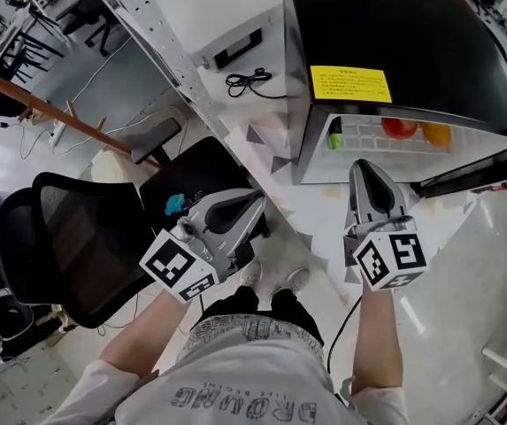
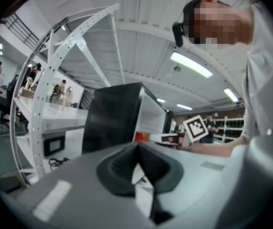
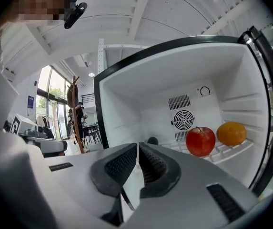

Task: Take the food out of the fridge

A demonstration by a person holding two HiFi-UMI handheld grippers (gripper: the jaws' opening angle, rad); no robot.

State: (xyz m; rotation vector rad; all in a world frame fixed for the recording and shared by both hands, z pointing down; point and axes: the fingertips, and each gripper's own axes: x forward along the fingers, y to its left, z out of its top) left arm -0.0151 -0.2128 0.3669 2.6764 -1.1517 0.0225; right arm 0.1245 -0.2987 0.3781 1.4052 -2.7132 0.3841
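Right gripper [image 3: 137, 148] has its jaws pressed together with nothing between them, and it points into the open fridge [image 3: 126, 104] without reaching inside. The left gripper [image 2: 137, 150] is likewise closed and empty, held off to the side, well apart from the food. Only the door-opening step looks done. A red apple [image 3: 200, 140] and an orange [image 3: 231, 133] sit side by side on the wire shelf [image 3: 222, 152], and the head view shows a green item [image 1: 334, 138] at the shelf's left end that I cannot identify. All the food is untouched, so each piece has yet to be gripped and taken out.
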